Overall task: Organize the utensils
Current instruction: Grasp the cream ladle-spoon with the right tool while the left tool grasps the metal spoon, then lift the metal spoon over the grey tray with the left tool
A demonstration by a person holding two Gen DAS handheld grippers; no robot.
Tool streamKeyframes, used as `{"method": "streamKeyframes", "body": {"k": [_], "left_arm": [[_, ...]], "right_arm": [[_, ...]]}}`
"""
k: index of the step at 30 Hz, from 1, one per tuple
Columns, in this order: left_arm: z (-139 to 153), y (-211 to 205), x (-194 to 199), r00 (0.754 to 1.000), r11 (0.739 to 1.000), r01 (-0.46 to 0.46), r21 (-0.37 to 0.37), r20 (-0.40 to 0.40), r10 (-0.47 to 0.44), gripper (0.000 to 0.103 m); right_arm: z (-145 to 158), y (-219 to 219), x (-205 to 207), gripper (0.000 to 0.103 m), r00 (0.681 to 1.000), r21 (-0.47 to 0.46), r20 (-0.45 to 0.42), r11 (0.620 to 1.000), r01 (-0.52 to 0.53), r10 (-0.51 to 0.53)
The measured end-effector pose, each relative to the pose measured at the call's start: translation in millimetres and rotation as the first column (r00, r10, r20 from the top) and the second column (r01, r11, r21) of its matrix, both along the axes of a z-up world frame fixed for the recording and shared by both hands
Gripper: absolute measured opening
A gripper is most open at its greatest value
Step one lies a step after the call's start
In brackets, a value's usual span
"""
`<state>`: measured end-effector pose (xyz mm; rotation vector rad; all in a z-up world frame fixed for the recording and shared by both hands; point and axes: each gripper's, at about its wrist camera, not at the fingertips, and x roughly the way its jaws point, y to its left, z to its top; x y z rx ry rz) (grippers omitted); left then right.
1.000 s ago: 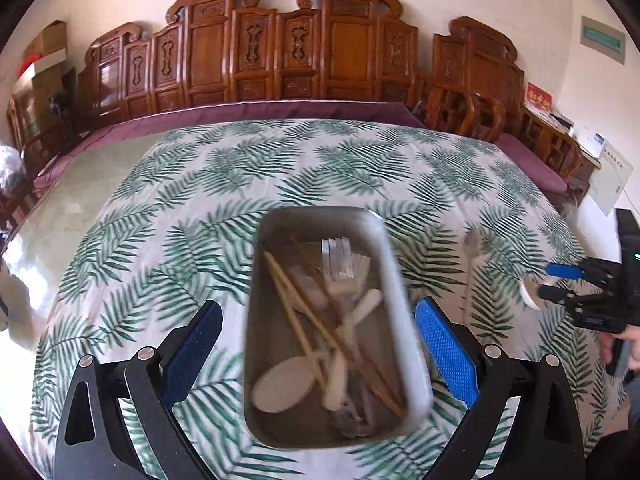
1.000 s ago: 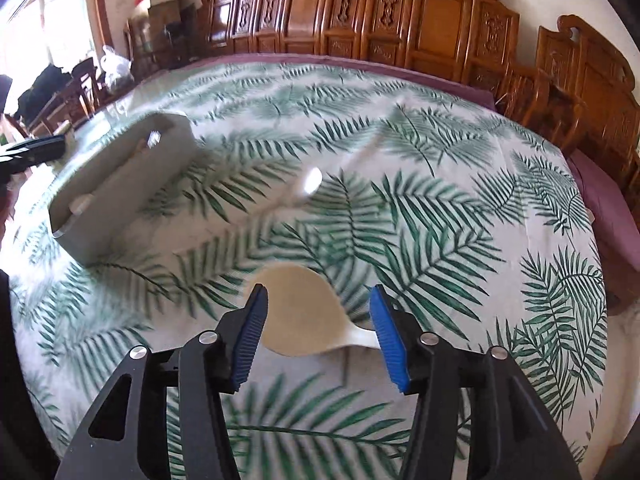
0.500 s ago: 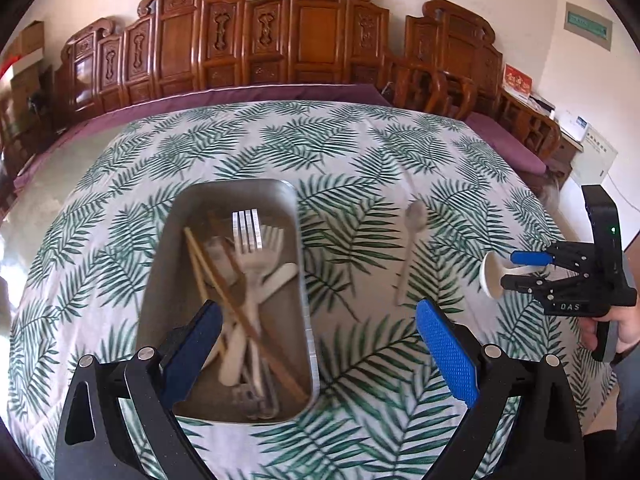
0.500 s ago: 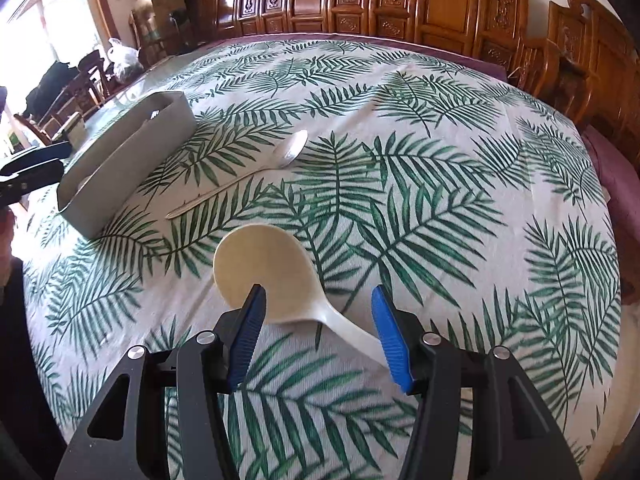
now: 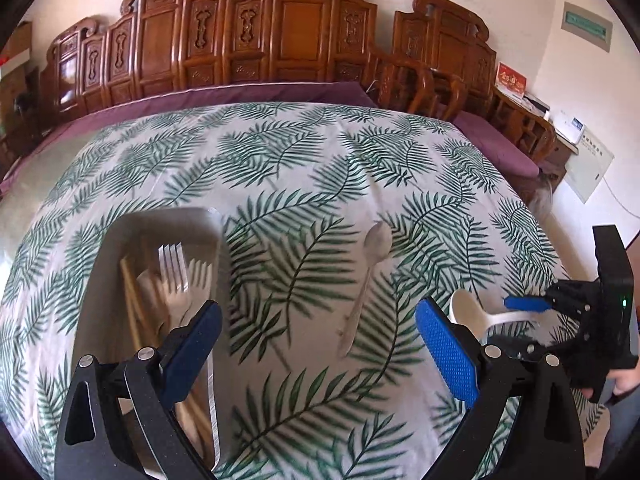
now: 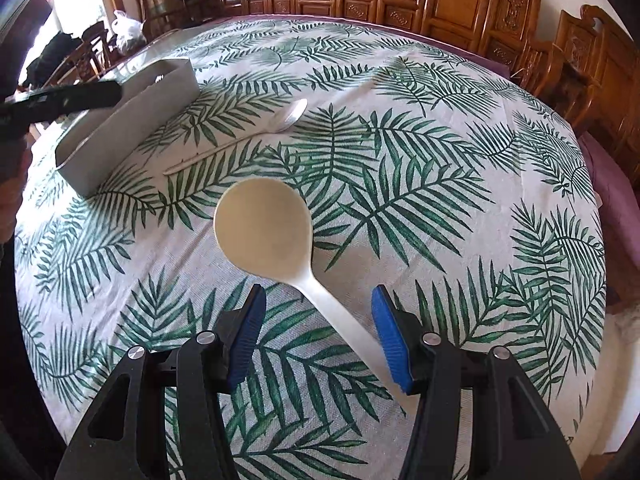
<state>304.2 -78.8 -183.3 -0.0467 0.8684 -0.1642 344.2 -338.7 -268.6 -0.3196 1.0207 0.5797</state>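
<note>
A grey metal tray (image 5: 160, 224) on the leaf-print cloth holds forks, chopsticks and pale spoons. To its right lies a slim metal spoon (image 5: 368, 272). My left gripper (image 5: 316, 308) hangs open above the cloth, its left finger over the tray's near corner. A cream plastic serving spoon (image 6: 264, 228) lies bowl-up on the cloth. Its handle runs between the blue pads of my right gripper (image 6: 318, 296), whose jaws are closing; the pads stand clear of the handle. In the right wrist view the tray (image 6: 132, 120) and metal spoon (image 6: 288, 114) lie beyond.
Carved wooden chairs (image 5: 280, 40) ring the far side of the round table (image 5: 280, 92). The cloth's edge drops off at the right (image 6: 592, 240). A hand (image 5: 624, 384) holds the right gripper near the table's right edge.
My left gripper has swung right, off the tray and toward the metal spoon. My right gripper has edged forward along the cream spoon's handle, and its jaws have narrowed slightly.
</note>
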Motion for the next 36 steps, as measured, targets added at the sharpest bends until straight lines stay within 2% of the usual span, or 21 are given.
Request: {"method": "streamKeyframes", "body": {"k": [4,6,8,13,15,18,20,26,29,32,36], "left_arm": [[-9.2,-15.8,19.2,0.999,1.000,0.026,0.000,-0.026,-0.026,0.094],[-15.7,-25.8,28.5,0.998,0.999,0.048,0.025,-0.036,-0.047,0.094],[-22.0,-33.9,34.9,0.997,0.996,0.070,0.047,-0.042,-0.069,0.092],[-42.5,-49.3,51.7,0.987,0.988,0.136,0.068,-0.100,-0.128,0.069],[-51.1,-55.9,58.4,0.981,0.983,0.160,0.086,-0.125,-0.148,0.055],[-59.2,-64.4,66.4,0.972,0.975,0.193,0.111,-0.157,-0.174,0.041],[-61.5,-67.0,71.8,0.969,0.971,0.202,0.126,-0.169,-0.179,0.037],[-66.7,-71.5,88.2,0.965,0.968,0.209,0.141,-0.192,-0.180,0.030],[-66.7,-73.0,94.1,0.964,0.968,0.208,0.138,-0.196,-0.179,0.030],[-66.9,-75.3,100.1,0.965,0.969,0.208,0.136,-0.192,-0.180,0.034],[-67.7,-79.9,106.7,0.966,0.969,0.210,0.132,-0.183,-0.184,0.048]], "right_arm": [[-2.7,-9.0,3.0,0.034,1.000,0.012,0.003,0.999,0.030,-0.030],[-2.5,-14.0,5.4,0.008,0.999,0.016,0.011,0.999,0.051,-0.051],[-3.1,-18.0,7.9,0.005,0.997,0.030,0.013,0.997,0.072,-0.073],[-3.2,-20.7,12.6,0.005,0.994,0.061,0.021,0.992,0.110,-0.112],[-3.3,-19.7,13.4,0.005,0.994,0.073,0.015,0.992,0.108,-0.109],[-3.7,-17.4,13.4,0.005,0.994,0.069,0.018,0.992,0.106,-0.107],[-4.1,-17.5,13.8,0.005,0.994,0.073,0.018,0.992,0.107,-0.109],[-4.7,-19.3,13.8,0.005,0.994,0.085,0.017,0.990,0.110,-0.112],[-4.8,-20.0,13.5,0.005,0.993,0.089,0.018,0.990,0.112,-0.114],[-5.0,-20.0,13.7,0.005,0.993,0.090,0.018,0.990,0.111,-0.113],[-4.9,-19.8,13.3,0.005,0.993,0.090,0.021,0.990,0.110,-0.112]]}}
